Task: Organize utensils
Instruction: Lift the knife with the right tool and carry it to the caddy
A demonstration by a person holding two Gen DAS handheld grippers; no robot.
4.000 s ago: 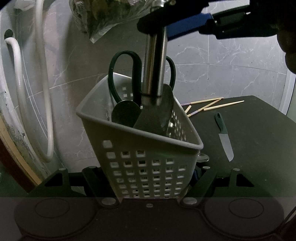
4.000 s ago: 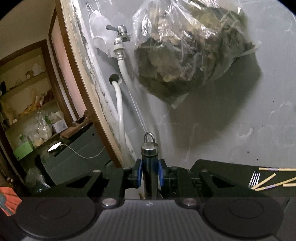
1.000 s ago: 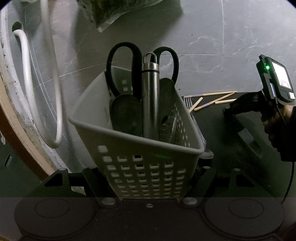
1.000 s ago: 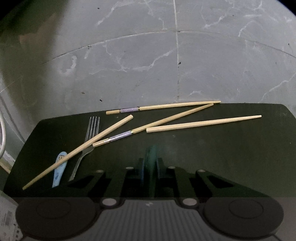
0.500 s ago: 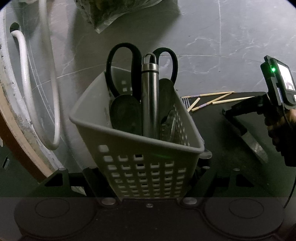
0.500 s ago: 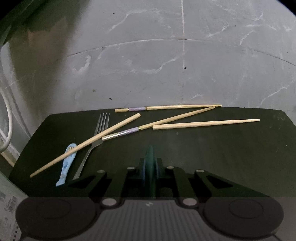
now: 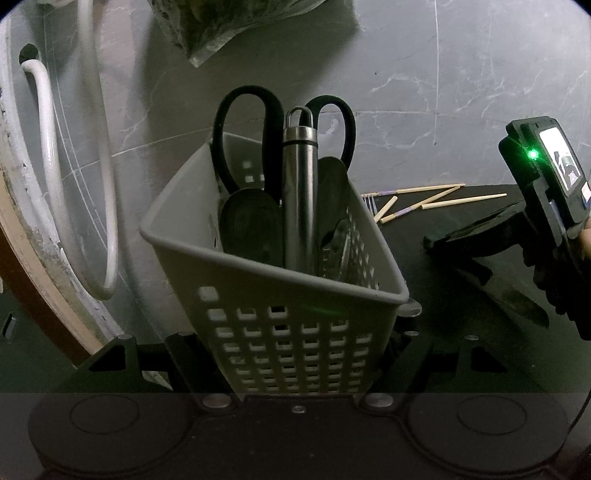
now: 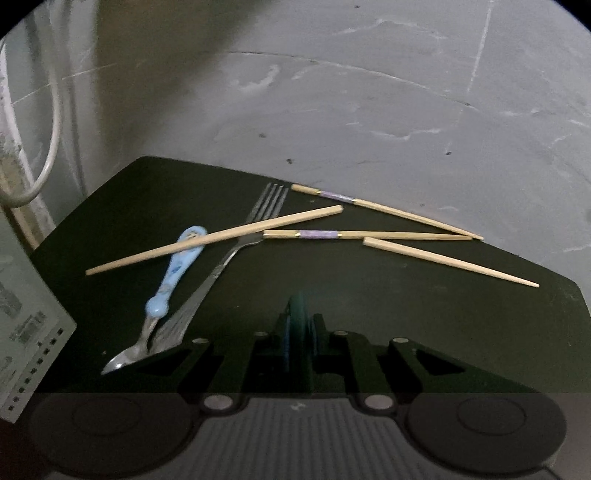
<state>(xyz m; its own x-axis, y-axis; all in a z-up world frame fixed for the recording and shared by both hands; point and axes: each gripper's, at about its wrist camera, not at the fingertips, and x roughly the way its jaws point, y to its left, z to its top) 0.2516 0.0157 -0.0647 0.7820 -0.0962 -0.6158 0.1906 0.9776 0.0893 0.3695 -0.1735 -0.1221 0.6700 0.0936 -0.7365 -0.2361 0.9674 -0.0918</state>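
My left gripper (image 7: 291, 354) is shut on a grey perforated basket (image 7: 280, 332), held tilted. In the basket stand black-handled scissors (image 7: 240, 110), a steel handle with a ring (image 7: 300, 192) and dark spatula-like tools. My right gripper (image 8: 297, 321) is shut on a knife; its dark green handle (image 8: 295, 306) sits between the jaws. In the left wrist view that gripper (image 7: 461, 243) hovers at the right, with the knife blade (image 7: 521, 308) hanging below it. Several chopsticks (image 8: 221, 236), a fork (image 8: 236, 251) and a blue-handled spoon (image 8: 177, 266) lie on the black table (image 8: 406, 314).
A grey marbled wall rises right behind the table. White hoses (image 7: 103, 184) hang at the left beside a wooden frame. A plastic bag (image 7: 221, 22) of dark stuff hangs above the basket. The basket's corner (image 8: 22, 332) shows at the left of the right wrist view.
The right gripper with the knife has shifted to the right in the left wrist view and rolled, so the table now looks tilted in its own view. Left gripper and basket have stayed put.
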